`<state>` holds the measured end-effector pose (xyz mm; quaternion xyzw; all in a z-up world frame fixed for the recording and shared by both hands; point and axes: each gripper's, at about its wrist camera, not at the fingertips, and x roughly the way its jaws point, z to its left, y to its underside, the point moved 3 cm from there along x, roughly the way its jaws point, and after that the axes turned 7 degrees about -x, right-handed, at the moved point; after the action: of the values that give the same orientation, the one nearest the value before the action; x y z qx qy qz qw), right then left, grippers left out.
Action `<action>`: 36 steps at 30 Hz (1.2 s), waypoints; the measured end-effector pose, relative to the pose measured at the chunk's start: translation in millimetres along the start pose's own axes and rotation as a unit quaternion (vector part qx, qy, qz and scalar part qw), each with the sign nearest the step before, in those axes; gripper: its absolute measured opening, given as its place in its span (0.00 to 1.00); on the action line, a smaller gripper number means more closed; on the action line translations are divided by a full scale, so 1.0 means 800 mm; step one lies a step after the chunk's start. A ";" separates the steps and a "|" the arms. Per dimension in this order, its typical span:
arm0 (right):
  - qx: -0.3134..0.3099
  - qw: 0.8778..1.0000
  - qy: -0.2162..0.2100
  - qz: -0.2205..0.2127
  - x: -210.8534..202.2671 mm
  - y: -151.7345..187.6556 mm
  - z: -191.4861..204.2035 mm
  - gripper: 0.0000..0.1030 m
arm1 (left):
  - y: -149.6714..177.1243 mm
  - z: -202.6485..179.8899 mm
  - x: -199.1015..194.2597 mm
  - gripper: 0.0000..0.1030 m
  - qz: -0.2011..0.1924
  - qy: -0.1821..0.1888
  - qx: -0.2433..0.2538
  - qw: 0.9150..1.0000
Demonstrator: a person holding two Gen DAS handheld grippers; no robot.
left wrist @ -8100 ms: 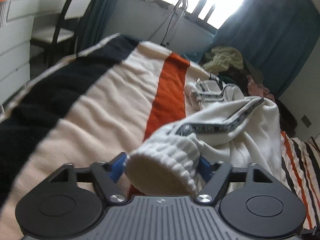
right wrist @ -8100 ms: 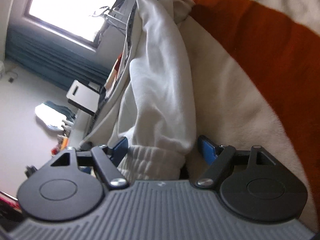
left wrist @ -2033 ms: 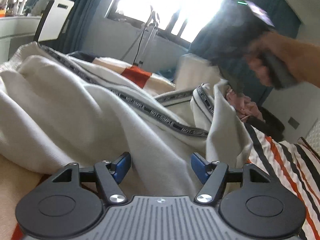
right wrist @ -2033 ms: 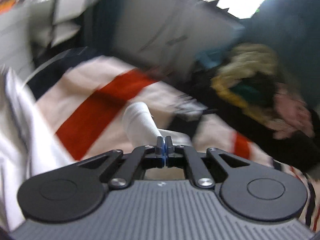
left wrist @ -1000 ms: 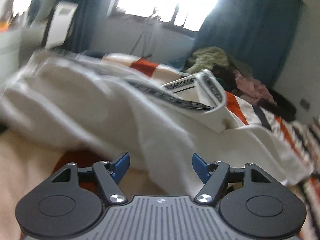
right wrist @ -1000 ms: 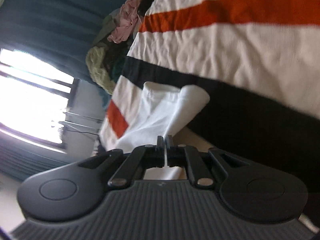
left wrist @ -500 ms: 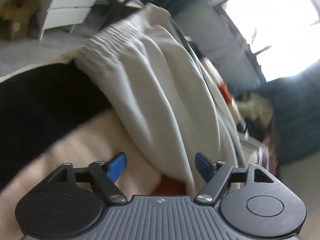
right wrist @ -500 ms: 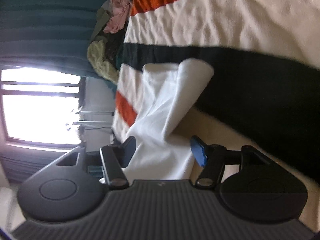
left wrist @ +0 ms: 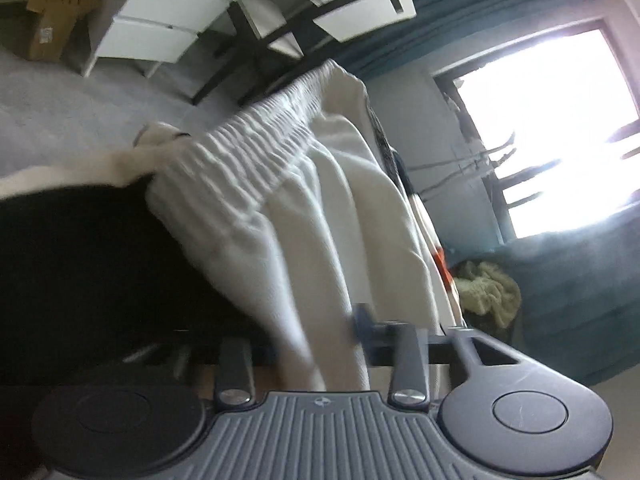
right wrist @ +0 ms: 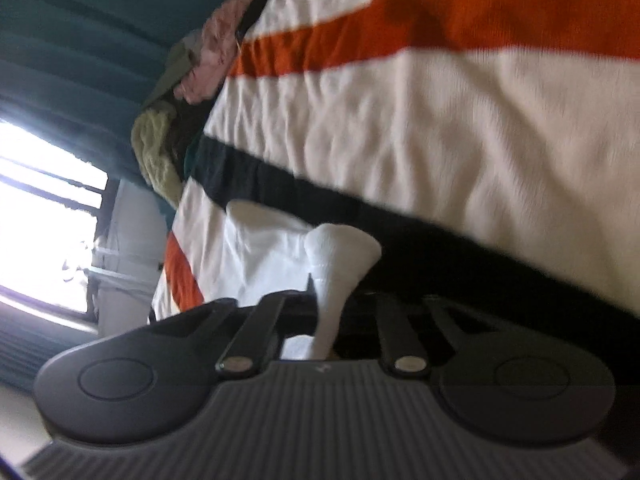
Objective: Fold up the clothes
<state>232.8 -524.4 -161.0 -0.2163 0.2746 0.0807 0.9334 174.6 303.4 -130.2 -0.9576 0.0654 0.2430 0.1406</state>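
White sweatpants (left wrist: 328, 200) lie on a striped blanket (right wrist: 440, 120) of cream, orange and black. In the left wrist view their ribbed waistband (left wrist: 248, 148) runs across the black stripe. A fold of the white cloth comes down between the fingers of my left gripper (left wrist: 320, 336), whose jaws are closing and pinch it. The view is rolled onto its side. In the right wrist view a ribbed leg cuff (right wrist: 340, 248) stands up from the flat leg (right wrist: 260, 248). My right gripper (right wrist: 332, 304) is shut on the cloth just below that cuff.
A heap of other clothes (right wrist: 160, 148) lies at the blanket's far end, below teal curtains (left wrist: 580, 300) and a bright window (left wrist: 540, 120). Beside the bed are white drawers (left wrist: 160, 20), a dark chair (left wrist: 280, 40), a cardboard box (left wrist: 52, 12) and grey carpet.
Both grippers stood open over the cloth half a second ago and are now closed on it. The left one has rolled sideways and moved to the waistband end.
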 end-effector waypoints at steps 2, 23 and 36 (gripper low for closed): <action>-0.001 0.999 0.007 -0.043 -0.017 -0.008 0.001 0.06 | -0.004 0.003 -0.006 0.10 -0.005 0.013 -0.012 1.000; 0.073 0.968 0.206 -0.127 -0.131 -0.025 -0.089 0.06 | -0.014 0.042 -0.170 0.07 -0.053 -0.036 -0.028 0.998; 0.010 0.964 0.239 -0.117 -0.154 -0.026 -0.065 0.84 | 0.018 -0.020 -0.193 0.38 -0.108 -0.156 0.142 0.971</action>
<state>110.9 -570.3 -125.4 -0.2508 0.4628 -0.0857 0.8459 44.0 293.8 -45.1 -0.8793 -0.0275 0.3612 0.3091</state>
